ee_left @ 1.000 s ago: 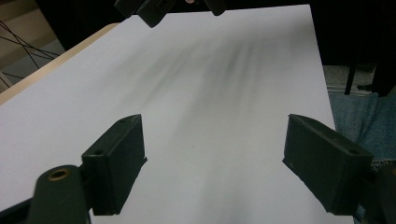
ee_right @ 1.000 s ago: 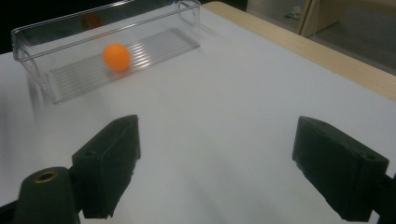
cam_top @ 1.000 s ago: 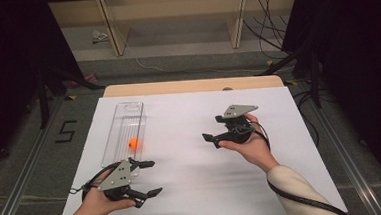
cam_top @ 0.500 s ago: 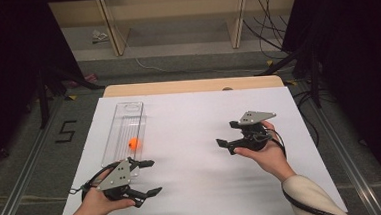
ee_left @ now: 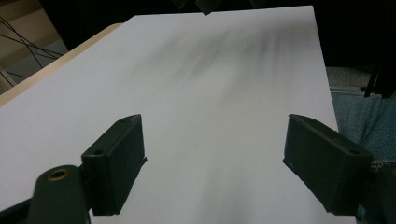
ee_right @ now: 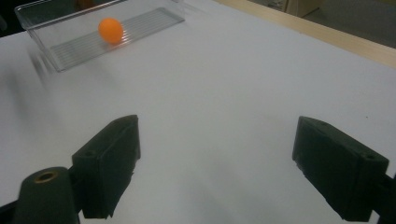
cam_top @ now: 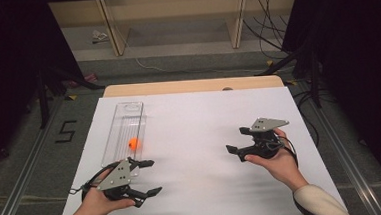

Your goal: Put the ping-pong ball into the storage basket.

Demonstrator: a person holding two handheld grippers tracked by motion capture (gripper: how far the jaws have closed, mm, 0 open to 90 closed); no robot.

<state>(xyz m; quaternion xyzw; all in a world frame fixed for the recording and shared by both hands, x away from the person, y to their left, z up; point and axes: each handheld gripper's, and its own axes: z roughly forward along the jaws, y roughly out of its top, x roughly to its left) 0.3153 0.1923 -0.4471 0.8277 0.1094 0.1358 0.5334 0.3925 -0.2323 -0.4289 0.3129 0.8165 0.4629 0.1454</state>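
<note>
Risk sits mostly with the orange ball (cam_top: 133, 143), which is round, light and free to roll inside the clear tray (cam_top: 111, 142).

Nearest the person, at about 7 o'clock on the white counter (cam_top: 200, 137), the left gripper (cam_top: 150, 178) is held just above the surface with its jaws spread wide and nothing between them; its own view looks along bare white counter. At about 4 o'clock the right gripper (cam_top: 236, 141) is likewise wide open and empty, aimed leftward across the counter toward the tray, well apart from it.

Farther off, at about 10 o'clock, the long transparent tray lies lengthwise, and the ball rests on its ribbed floor (ee_right: 93, 37) toward the near end, just beyond the left gripper.

My judgement is that a hasty reach could clip the tray's near wall, shoving the light tray and setting the ball rolling along the ribs. Closing the jaws off-centre on the ball would likely squirt it out sideways. The clear walls are also hard to see, so misjudging the rim on the way in is a real chance.
</note>
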